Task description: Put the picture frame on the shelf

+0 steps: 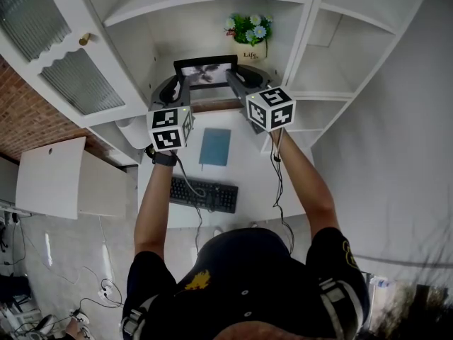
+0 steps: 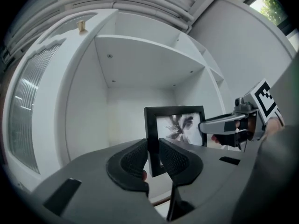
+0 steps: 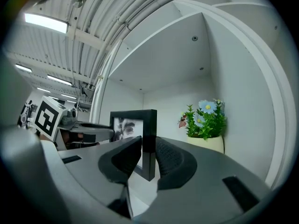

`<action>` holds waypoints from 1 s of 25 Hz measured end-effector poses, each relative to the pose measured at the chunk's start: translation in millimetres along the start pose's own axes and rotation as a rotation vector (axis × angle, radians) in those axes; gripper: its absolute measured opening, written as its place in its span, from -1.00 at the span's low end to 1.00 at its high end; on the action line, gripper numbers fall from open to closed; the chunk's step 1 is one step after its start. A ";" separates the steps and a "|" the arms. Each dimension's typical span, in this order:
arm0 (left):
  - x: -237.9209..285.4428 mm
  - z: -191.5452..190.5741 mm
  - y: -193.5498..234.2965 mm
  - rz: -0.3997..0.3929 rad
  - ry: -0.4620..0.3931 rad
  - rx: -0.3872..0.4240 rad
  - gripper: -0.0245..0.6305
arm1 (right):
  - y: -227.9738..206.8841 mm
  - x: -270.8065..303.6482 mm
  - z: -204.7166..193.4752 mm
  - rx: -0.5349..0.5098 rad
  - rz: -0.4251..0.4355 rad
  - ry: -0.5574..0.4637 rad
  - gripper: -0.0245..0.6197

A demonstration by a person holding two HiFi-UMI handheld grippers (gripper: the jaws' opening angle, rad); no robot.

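One shelf bay point(image 1: 191, 34) is enclosing the upright picture frame point(image 1: 205, 71). You are clamping its left edge with the left gripper point(image 2: 150, 160) and its right edge with the right gripper point(image 3: 148, 155). Releasing unevenly is risking a topple onto the potted flowers point(image 1: 253, 37).

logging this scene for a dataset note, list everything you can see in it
picture frame: one, black, upright in the shelf bay
potted flowers: one, green with blue and white blooms, cream pot, in the same bay, right of the frame
shelf unit: one, white, above the desk
cabinet door: one, white with ribbed glass and a gold knob, left of the bay
desk: one, white, below the shelf
notebook: one, teal, flat on the desk
keyboard: one, black, on the desk nearest the person
left gripper: one, grey, closed on the frame's left edge
right gripper: one, grey, closed on the frame's right edge
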State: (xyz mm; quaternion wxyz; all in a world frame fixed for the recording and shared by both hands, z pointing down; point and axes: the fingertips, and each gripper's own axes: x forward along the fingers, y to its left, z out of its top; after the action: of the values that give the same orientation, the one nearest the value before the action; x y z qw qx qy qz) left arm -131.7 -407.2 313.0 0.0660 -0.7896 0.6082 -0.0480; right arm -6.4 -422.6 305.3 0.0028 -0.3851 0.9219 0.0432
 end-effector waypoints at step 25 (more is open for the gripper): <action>11.6 -29.0 2.1 -0.002 0.149 0.045 -0.66 | -3.2 12.8 -25.8 -0.037 -0.027 0.134 -0.66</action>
State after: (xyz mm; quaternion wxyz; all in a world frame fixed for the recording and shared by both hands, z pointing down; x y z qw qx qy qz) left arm -135.2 -420.3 341.2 0.0384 -0.7827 0.6094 -0.1203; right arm -12.5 -436.0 330.2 -0.0657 -0.3994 0.9138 0.0342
